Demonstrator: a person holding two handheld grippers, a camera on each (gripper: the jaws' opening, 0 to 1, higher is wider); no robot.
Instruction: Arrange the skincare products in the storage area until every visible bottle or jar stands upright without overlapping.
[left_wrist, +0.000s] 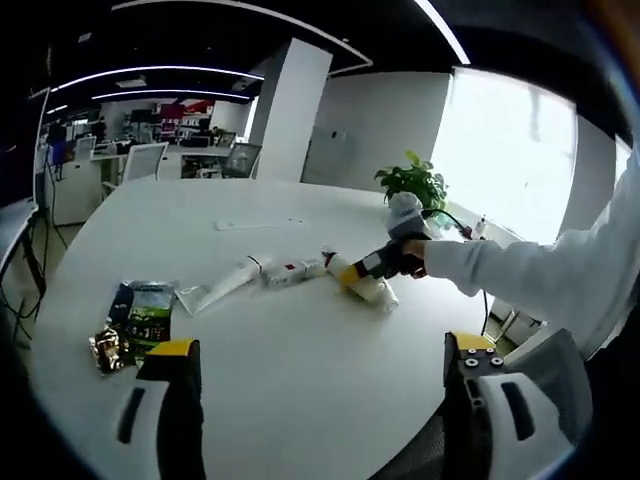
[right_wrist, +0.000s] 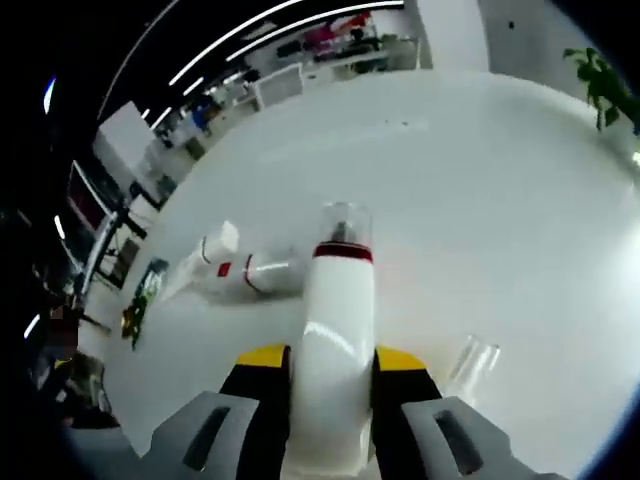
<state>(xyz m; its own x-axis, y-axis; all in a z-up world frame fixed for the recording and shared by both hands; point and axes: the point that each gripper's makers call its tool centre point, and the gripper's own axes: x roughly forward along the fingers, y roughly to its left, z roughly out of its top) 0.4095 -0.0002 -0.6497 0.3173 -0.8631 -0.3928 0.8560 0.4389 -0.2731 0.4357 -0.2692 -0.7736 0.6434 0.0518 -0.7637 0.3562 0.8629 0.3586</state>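
White table, left gripper view: the round tabletop spreads across the middle of the frame, and your skincare items lie on it in a loose row at centre.
Left gripper: your two yellow-tipped jaws rise at lower left and lower right, spread wide apart with nothing between them.
Tube: a white tube lies flat left of centre, just beside a small white bottle with red marks.
Right gripper, seen from the left one: it comes in from the right on your white sleeve, clamped on a white bottle that lies tilted near the table, right of centre.
Snack packets: a green and a gold packet sit at the left edge of the table.
Plant: it stands at the far edge, upper right.
Right gripper view, right gripper: your jaws at bottom centre press on both sides of the white bottle, whose red band and clear cap point up the frame.
Other items there: the tube and small bottle lie flat left of centre; a clear cap lies at lower right.
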